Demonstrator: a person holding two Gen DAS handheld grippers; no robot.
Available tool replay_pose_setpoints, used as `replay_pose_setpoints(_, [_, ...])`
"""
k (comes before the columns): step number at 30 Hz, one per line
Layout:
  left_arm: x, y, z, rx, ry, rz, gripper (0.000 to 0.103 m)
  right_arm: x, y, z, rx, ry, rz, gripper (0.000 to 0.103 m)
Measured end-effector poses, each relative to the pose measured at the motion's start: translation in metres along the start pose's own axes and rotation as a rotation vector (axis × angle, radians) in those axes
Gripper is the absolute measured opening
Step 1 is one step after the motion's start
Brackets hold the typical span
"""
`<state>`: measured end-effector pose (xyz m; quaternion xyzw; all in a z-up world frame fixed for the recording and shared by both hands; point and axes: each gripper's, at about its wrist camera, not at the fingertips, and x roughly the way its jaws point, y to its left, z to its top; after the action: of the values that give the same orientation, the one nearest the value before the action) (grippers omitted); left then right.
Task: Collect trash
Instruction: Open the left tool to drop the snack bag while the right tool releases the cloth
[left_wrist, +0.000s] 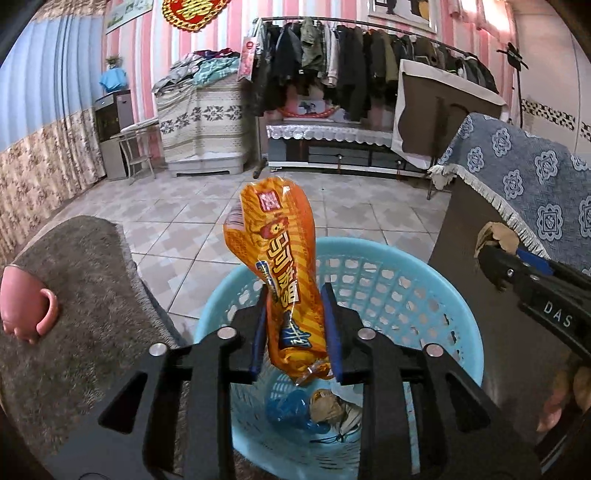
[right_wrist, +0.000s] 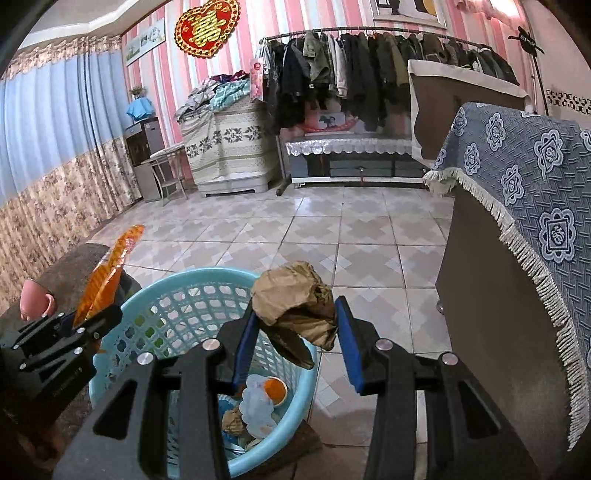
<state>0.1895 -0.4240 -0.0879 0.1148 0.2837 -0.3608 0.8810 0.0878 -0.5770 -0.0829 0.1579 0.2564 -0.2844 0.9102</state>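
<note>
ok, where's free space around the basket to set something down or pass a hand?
Free: tiled floor beyond the blue basket, up to the draped cabinet. Grey cushion is bare past the pink cup. Crowded: over the basket, both tools and their trash.

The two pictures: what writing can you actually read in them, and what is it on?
"DAS": on the black body of the right tool.
Orange snack wrapper: large Chinese characters, too distorted to read.
Red heart wall ornament: a gold Chinese character, not clearly readable.
Wall pictures: too small.
</note>
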Motion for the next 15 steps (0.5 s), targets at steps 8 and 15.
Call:
replay_pose_setpoints(8, [-0.015, 0.023, 0.002, -0.056, -0.021, 0.059, 0.075, 0.001, 0.004, 0.0, -0.014, 0.005, 0.013, 0.041])
replay_pose_setpoints(15, [-0.052, 0.064, 0.001, -0.15, -0.1, 0.194, 0.094, 0.003, 0.025, -0.001, -0.035, 0.005, 0.064, 0.041])
